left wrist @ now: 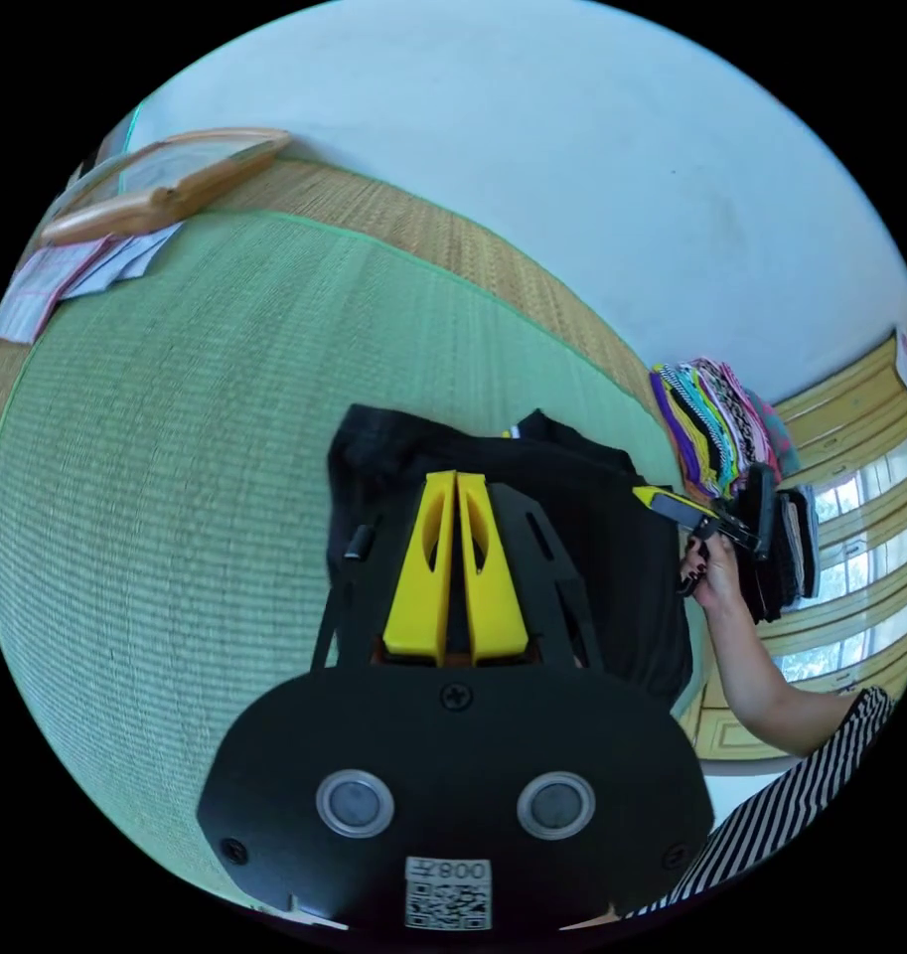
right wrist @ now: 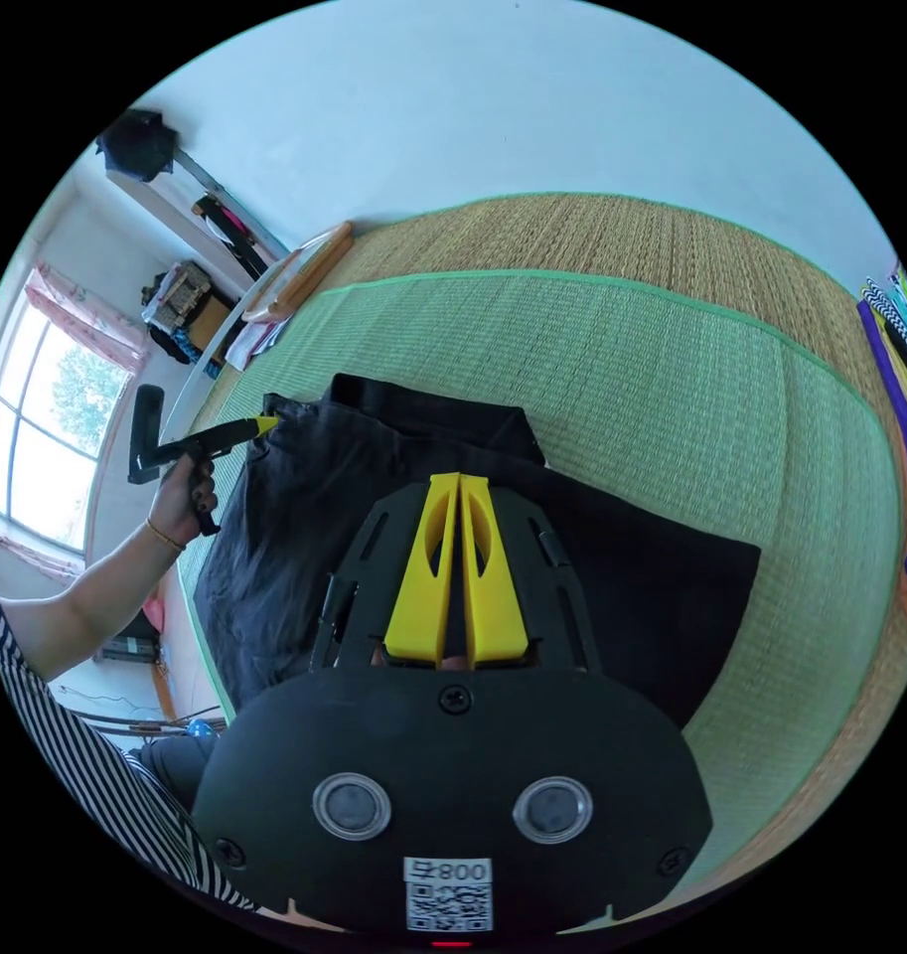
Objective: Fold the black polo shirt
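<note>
On the green mat [right wrist: 672, 378], the black polo shirt [right wrist: 612, 576] is laid folded. Both the left gripper [left wrist: 457, 479] and the right gripper [right wrist: 459, 481] are closed, maybe pinching cloth.

The polo shirt [right wrist: 374, 497] is plain black. It lies on a green woven mat [right wrist: 672, 378] with a tan straw border [right wrist: 612, 234]. Each gripper [left wrist: 457, 477] [right wrist: 459, 479] has yellow jaws on a black body. The person's sleeve [left wrist: 801, 785] is black-and-white striped. Stacked clothes [left wrist: 716, 427] show purple, yellow, pink and zebra patterns. The wall [left wrist: 572, 149] is pale blue.
</note>
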Available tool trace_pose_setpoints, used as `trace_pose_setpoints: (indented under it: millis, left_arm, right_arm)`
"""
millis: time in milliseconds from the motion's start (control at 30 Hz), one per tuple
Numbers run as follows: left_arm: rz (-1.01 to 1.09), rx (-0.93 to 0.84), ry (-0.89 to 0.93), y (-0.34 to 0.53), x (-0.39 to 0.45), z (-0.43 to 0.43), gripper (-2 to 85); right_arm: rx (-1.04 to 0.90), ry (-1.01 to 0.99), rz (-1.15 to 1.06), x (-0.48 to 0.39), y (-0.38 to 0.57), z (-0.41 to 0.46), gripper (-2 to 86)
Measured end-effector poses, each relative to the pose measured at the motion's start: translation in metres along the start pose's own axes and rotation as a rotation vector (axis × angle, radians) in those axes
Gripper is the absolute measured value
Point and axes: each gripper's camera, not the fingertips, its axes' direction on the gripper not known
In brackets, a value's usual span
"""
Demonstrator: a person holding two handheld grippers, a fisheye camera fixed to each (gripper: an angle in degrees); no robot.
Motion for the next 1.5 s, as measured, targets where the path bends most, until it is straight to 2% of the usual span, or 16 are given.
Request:
trace_pose_setpoints:
  millis: [133, 267, 400, 500, 600, 733, 900, 1100, 1167, 1400, 1500]
  left_arm:
    - [-0.036, 0.011, 0.046, 0.014, -0.015, -0.009, 0.0]
    - [0.019, 0.032, 0.04, 0.037, -0.016, -0.035, 0.0]
    - [0.063, 0.028, -0.033, 0.068, -0.024, -0.055, 0.1]
    - [0.081, -0.057, -0.113, 0.081, -0.031, -0.049, 0.1]
    - [0.107, -0.033, -0.119, 0.091, -0.034, -0.052, 0.1]
    - [0.102, -0.042, -0.1, 0.096, -0.043, -0.058, 0.1]
    - [0.061, -0.143, -0.027, 0.093, -0.063, -0.068, 0.1]
    - [0.069, -0.192, 0.072, 0.121, -0.068, -0.102, 0.1]
    - [0.065, -0.209, 0.089, 0.138, -0.072, -0.111, 0.2]
    - [-0.048, -0.199, 0.165, 0.209, -0.117, -0.138, 1.3]
    - [-0.086, -0.197, 0.184, 0.235, -0.131, -0.144, 1.6]
  right_arm:
    - [0.003, -0.011, 0.012, -0.006, 0.009, -0.011, 0.0]
    - [0.025, 0.022, -0.007, -0.014, 0.031, -0.036, 0.0]
    - [0.047, 0.15, 0.026, -0.014, 0.073, -0.069, 0.0]
    - [0.029, 0.257, 0.102, -0.003, 0.099, -0.078, 0.0]
    - [-0.011, 0.305, 0.16, 0.005, 0.114, -0.074, 0.0]
    - [-0.014, 0.374, 0.146, -0.007, 0.125, -0.07, 0.1]
    - [-0.007, 0.412, 0.158, -0.013, 0.137, -0.074, 0.1]
    - [-0.095, 0.34, 0.224, -0.001, 0.146, -0.096, 0.1]
    - [-0.053, 0.305, 0.266, 0.002, 0.158, -0.116, 0.1]
    - [0.109, 0.154, 0.463, 0.019, 0.273, -0.197, 0.5]
    - [0.102, 0.096, 0.554, 0.023, 0.333, -0.211, 1.3]
